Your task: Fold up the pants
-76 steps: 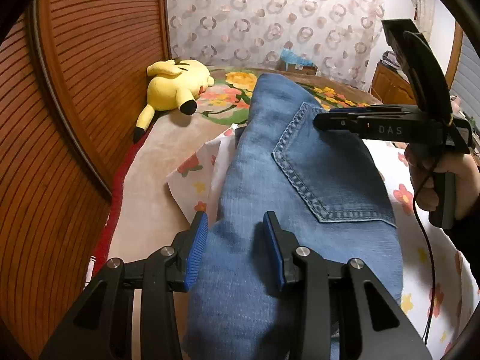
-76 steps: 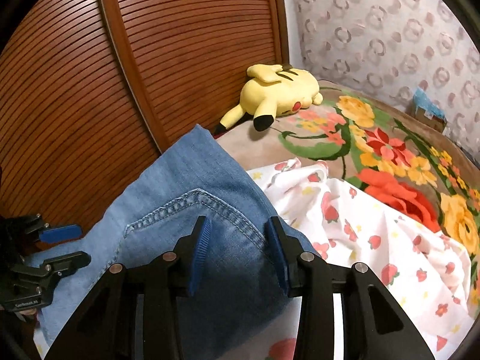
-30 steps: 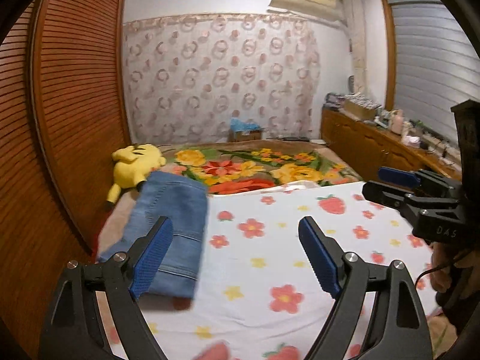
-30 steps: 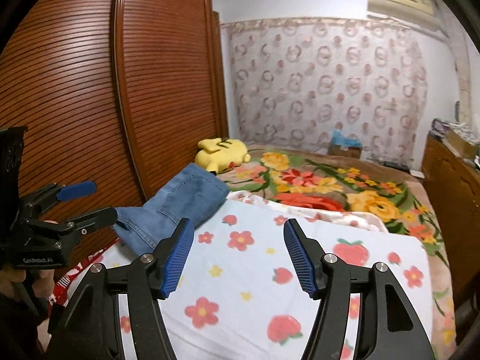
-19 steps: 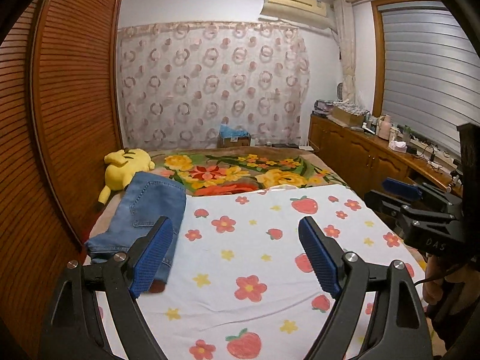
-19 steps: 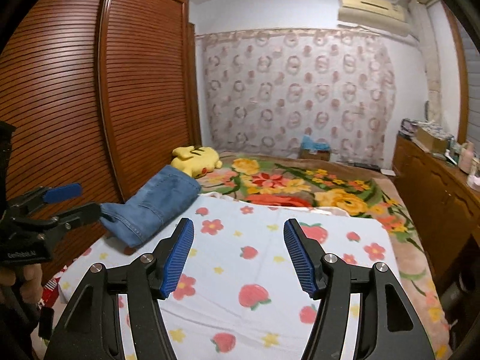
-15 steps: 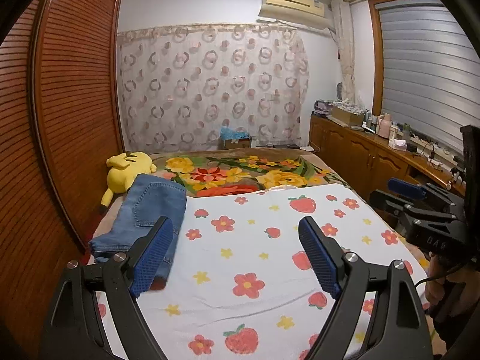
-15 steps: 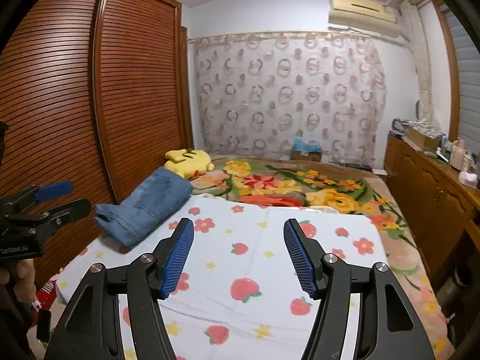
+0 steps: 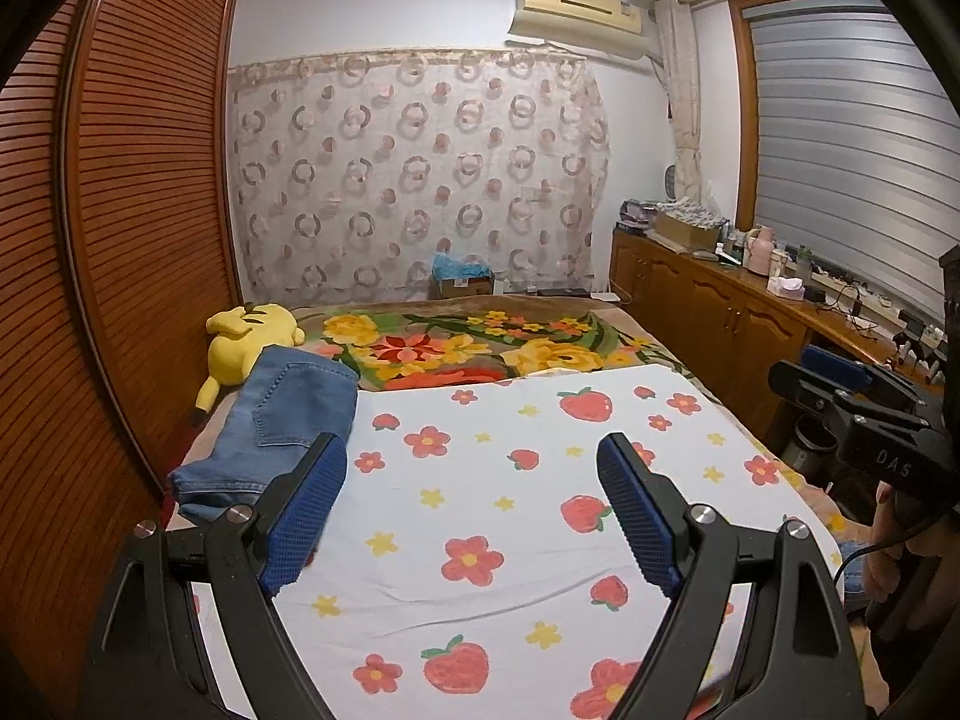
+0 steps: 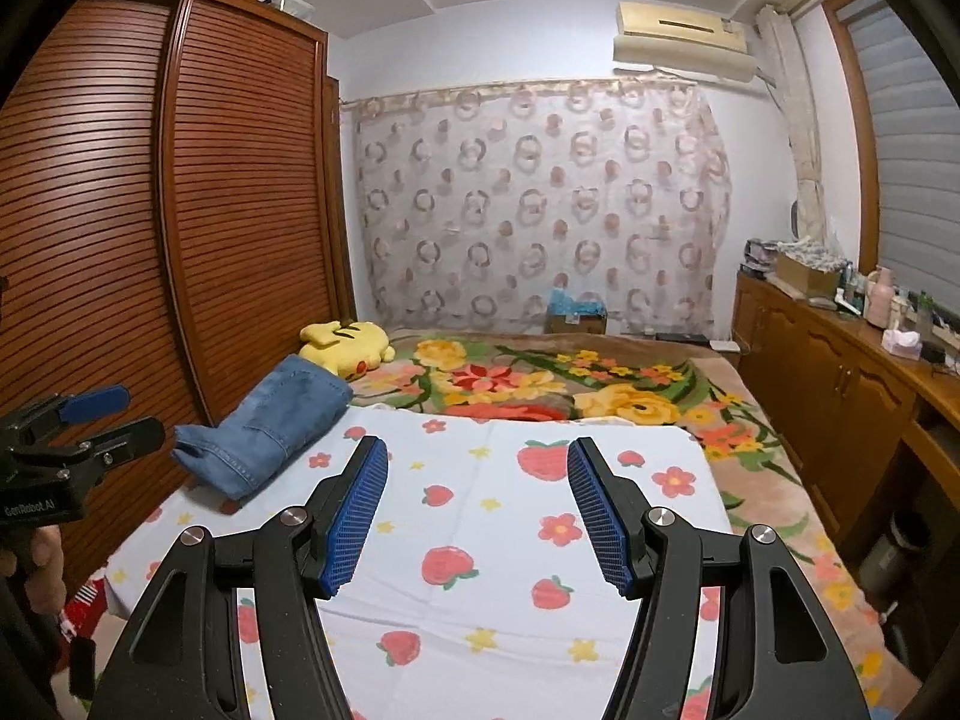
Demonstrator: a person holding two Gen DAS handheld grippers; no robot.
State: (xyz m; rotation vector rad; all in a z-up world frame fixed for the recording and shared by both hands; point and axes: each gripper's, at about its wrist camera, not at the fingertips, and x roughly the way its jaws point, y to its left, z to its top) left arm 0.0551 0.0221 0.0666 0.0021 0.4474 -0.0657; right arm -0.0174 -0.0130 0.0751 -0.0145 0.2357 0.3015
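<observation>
Folded blue denim pants (image 9: 276, 420) lie at the left edge of the bed, partly on the white strawberry-print sheet (image 9: 510, 498); they also show in the right wrist view (image 10: 270, 426). My left gripper (image 9: 474, 504) is open and empty, held back above the near part of the sheet, well clear of the pants. My right gripper (image 10: 477, 504) is open and empty, also pulled back over the sheet. Each gripper shows at the edge of the other's view: the right one (image 9: 840, 384), the left one (image 10: 90, 414).
A yellow plush toy (image 9: 252, 336) lies just beyond the pants. A floral blanket (image 9: 480, 348) covers the far bed. A slatted wooden wardrobe (image 9: 120, 240) runs along the left. A wooden cabinet (image 9: 720, 312) with clutter runs along the right.
Both grippers let go of the pants, opened wide and drew back and up from the bed. The folded pants stay at the left edge.
</observation>
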